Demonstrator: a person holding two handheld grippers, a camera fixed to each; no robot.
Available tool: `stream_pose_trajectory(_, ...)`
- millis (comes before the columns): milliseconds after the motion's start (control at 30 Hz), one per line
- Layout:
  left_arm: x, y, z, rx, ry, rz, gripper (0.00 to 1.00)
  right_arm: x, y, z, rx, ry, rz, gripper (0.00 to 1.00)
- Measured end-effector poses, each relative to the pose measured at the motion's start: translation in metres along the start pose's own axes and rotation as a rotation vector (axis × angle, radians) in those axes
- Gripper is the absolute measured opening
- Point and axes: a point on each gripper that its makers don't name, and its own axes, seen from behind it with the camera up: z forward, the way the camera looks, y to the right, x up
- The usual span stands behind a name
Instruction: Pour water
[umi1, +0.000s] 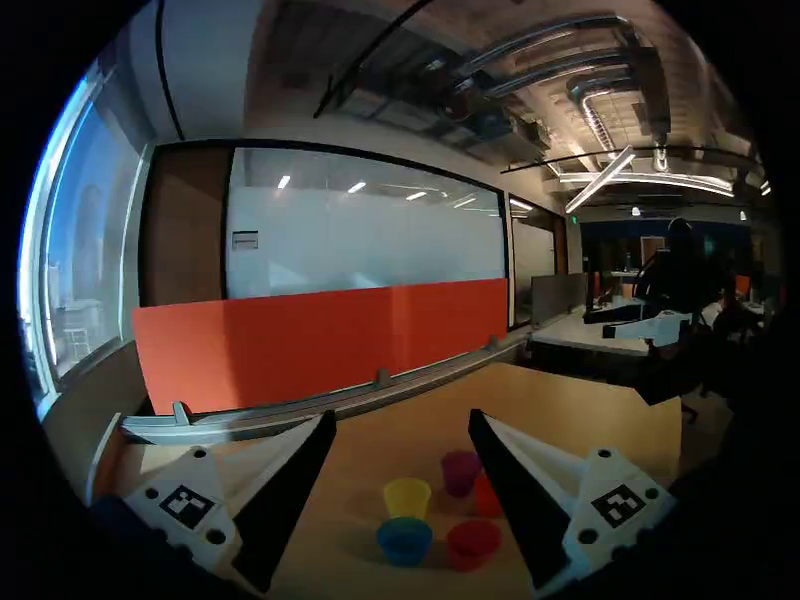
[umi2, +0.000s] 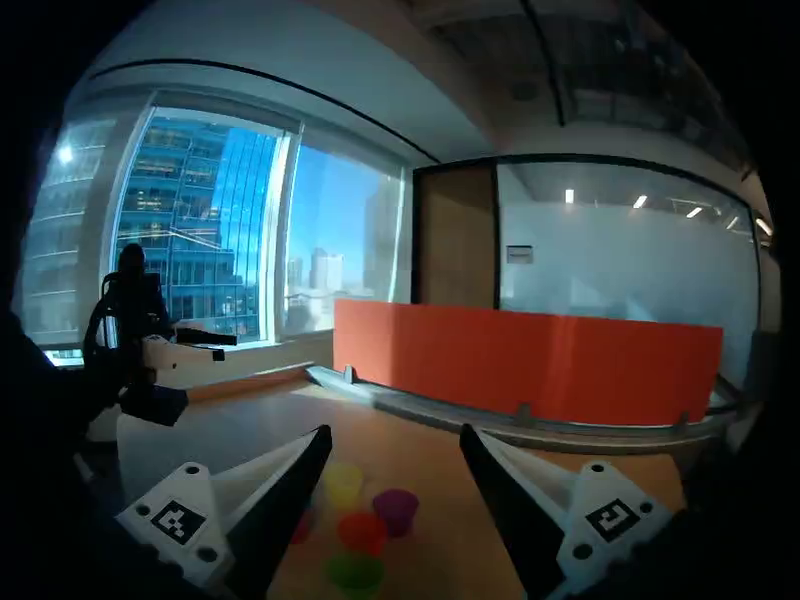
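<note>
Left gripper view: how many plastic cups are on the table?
5: yellow cup, purple cup farthest, blue cup and red cup nearest, half-hidden red cup behind a gripper finger. More may be hidden.

Daylight is pouring through tall windows (umi2: 200, 230), an orange partition (umi1: 320, 340) is glowing behind the wooden desk (umi1: 580, 400), and a ceiling strip light (umi1: 600, 180) is shining.

left gripper (umi1: 401, 414) fingers (umi1: 570, 480): matt white plastic, black matt inner faces. cups (umi1: 407, 497) just ahead between them: smooth, slightly translucent plastic. table (umi1: 580, 400) under them: pale wood-look, smooth, low sheen. beyond: matt orange panel (umi1: 320, 340), dull metal rail (umi1: 300, 408).
</note>
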Motion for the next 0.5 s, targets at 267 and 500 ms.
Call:
stream_pose_trajectory(267,-0.024,-0.004,0.002,-0.027,-0.066,0.038,0.99,-0.031,-0.012,0.002,0.064,-0.102,-0.028,0.99)
stream_pose_trajectory(500,-0.048,-0.010,0.006,-0.041,-0.124,0.034,0.99,-0.058,-0.019,0.002,0.096,-0.184,-0.060,0.99)
